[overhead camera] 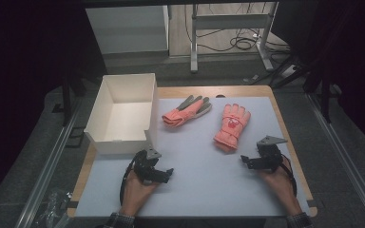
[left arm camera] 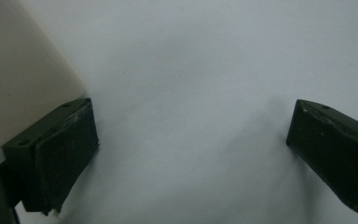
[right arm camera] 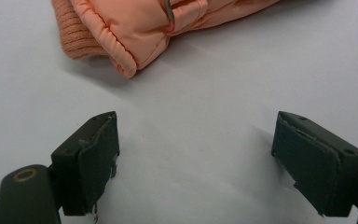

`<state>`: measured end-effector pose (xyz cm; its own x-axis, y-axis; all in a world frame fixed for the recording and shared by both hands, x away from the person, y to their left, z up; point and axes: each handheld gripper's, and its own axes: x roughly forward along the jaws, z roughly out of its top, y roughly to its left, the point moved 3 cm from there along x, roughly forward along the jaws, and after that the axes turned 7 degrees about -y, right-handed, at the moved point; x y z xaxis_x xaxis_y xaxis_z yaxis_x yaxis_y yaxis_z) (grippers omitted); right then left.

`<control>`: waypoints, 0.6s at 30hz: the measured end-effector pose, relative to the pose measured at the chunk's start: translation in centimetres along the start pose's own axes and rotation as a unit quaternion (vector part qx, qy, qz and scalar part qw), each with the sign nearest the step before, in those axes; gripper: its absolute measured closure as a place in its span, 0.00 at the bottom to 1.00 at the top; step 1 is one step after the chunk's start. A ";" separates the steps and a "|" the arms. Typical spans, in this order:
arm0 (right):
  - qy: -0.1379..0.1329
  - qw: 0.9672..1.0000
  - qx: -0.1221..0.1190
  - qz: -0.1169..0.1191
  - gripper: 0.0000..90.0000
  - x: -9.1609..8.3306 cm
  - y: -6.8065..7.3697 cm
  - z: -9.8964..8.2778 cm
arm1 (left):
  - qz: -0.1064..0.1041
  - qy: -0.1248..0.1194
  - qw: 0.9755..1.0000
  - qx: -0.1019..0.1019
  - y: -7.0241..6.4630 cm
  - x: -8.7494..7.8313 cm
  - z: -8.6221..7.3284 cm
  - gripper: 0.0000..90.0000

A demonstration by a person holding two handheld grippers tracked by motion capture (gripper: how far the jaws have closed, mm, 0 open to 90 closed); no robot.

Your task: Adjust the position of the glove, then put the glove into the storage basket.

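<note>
Now, both tools, left tool (overhead camera: pixel 164 175) and right tool (overhead camera: pixel 248 161), gape empty; right should straddle the lower-centre glove (overhead camera: pixel 231 126) cuff squarely before closing.

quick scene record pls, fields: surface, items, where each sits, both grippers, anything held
surface: pale mat on a wooden table
box: white box, open top, far left of mat, nothing seen inside
glove 1: pink glove right of centre, lying flat, cuff toward the person
glove 2: pink glove with grey fingers near the box, lying across
left gripper: left gripper open, beside the box's near corner, over bare mat
right gripper: right gripper open, just short of glove 1's cuff
held: nothing
</note>
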<state>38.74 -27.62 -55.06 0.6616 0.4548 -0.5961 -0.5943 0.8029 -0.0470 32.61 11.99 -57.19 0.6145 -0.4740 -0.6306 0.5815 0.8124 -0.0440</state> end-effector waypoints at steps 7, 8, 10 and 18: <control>0.000 1.000 0.000 0.000 0.17 0.0 0.0 0.0 | 0.000 0.000 1.000 0.000 0.0 0.0 0.0 0.02; 0.000 1.000 0.000 0.000 0.17 0.0 0.0 0.0 | 0.000 0.000 1.000 0.000 0.0 0.0 0.0 0.02; 0.000 1.000 0.000 0.000 0.17 0.0 0.0 0.0 | 0.000 0.000 1.000 0.000 0.0 0.0 0.0 0.02; 0.000 1.000 0.000 0.001 0.18 -0.1 0.0 0.0 | 0.000 0.000 1.000 0.000 0.0 0.0 0.0 0.02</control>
<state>38.71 -27.61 -55.00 0.6609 0.4558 -0.5962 -0.5955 0.8020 -0.0469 32.61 11.99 -57.19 0.6148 -0.4744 -0.6301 0.5812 0.8125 -0.0447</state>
